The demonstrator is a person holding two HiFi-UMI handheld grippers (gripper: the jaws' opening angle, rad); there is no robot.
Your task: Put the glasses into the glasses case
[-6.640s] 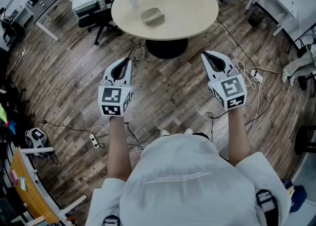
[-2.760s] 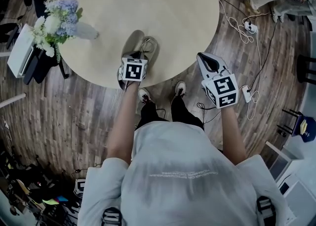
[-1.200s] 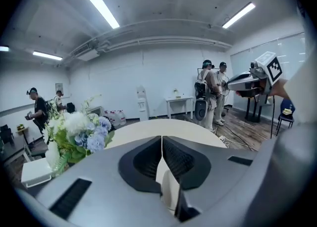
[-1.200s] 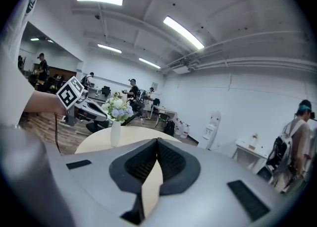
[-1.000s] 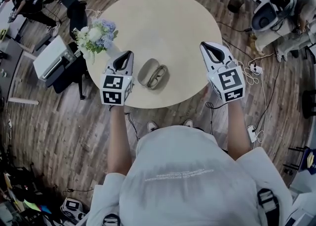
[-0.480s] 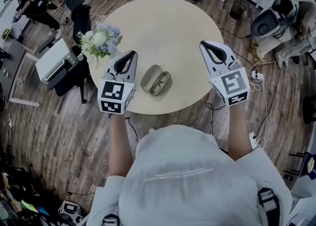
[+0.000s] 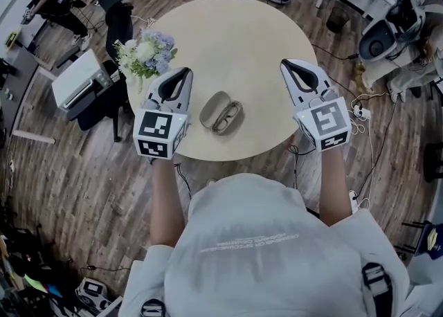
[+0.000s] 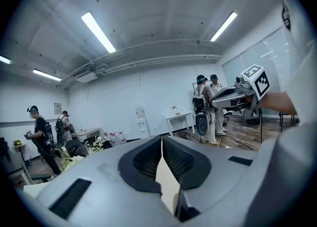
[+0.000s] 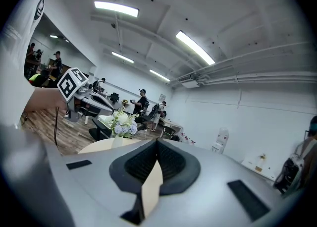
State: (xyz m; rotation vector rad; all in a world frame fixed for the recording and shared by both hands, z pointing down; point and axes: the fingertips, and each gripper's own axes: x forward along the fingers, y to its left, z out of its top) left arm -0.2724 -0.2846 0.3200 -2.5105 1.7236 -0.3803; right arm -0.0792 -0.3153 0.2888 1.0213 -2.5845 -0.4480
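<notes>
On the round beige table (image 7: 235,39) a grey glasses case (image 7: 220,113) lies open near the front edge. The glasses (image 7: 229,116) rest in its right half. My left gripper (image 7: 181,73) hovers left of the case with its jaws shut and nothing between them. My right gripper (image 7: 292,65) is held well right of the case over the table's right edge, also shut and empty. In the left gripper view the left gripper (image 8: 161,139) points across the room, and the right gripper (image 8: 242,94) shows beyond it. The right gripper (image 9: 157,142) looks towards the left gripper (image 9: 81,89).
A vase of white and blue flowers (image 7: 147,52) stands at the table's left edge, close to my left gripper. Cables (image 7: 360,111) trail on the wood floor at the right. Desks, chairs and other people stand around the room.
Both grippers hold nearly the same pose on either side of the case. The head view has drifted a little, so the table sits slightly higher and to the right.
</notes>
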